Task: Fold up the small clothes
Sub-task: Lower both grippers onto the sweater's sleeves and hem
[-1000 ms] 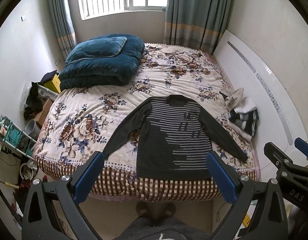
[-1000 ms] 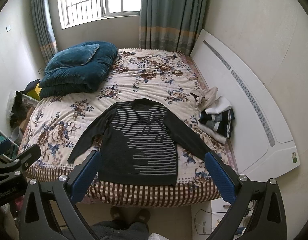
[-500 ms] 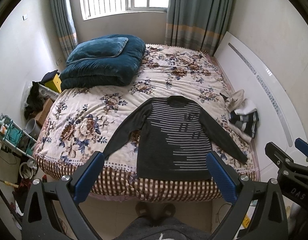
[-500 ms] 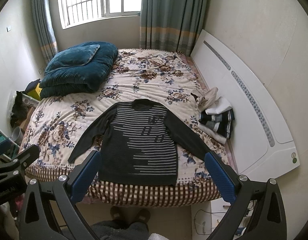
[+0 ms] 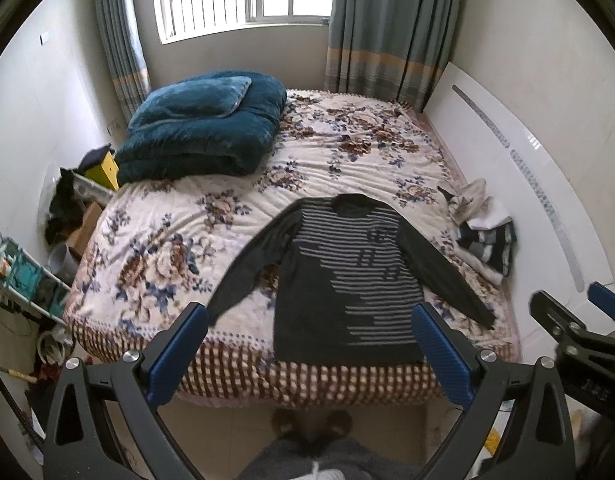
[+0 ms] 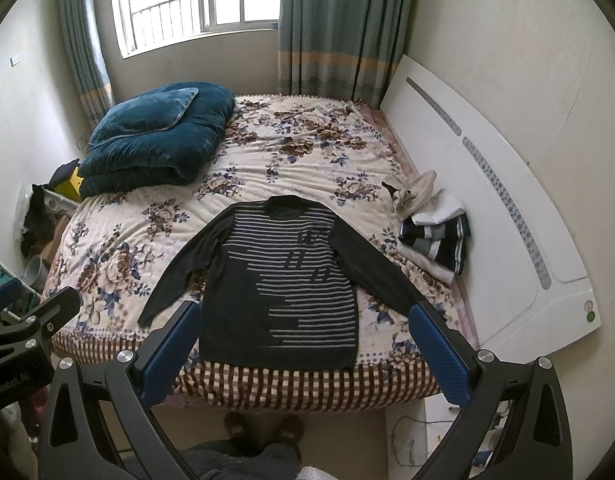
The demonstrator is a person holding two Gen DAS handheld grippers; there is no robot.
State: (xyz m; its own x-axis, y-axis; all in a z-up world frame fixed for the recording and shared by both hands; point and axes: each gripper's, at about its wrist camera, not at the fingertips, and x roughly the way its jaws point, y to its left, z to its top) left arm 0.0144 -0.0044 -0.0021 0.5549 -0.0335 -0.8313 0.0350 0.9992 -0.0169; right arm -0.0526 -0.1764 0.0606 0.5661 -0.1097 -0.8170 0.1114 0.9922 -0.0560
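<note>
Dark sweater (image 5: 347, 280) flat, beyond both spread claws (image 5: 310, 334) (image 6: 305, 332).

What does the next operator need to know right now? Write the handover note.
Left tongs: open, empty, held off the foot of the bed.
Right tongs: open, empty, alongside.
Striped sweater: flat on the floral bedspread, front up, both sleeves spread, hem at the near edge.
Pile of clothes: by the headboard side, right of the sweater; some look folded.
Done: sweater laid out. Left: every fold of it, probably sleeves in first, then stack it.
</note>
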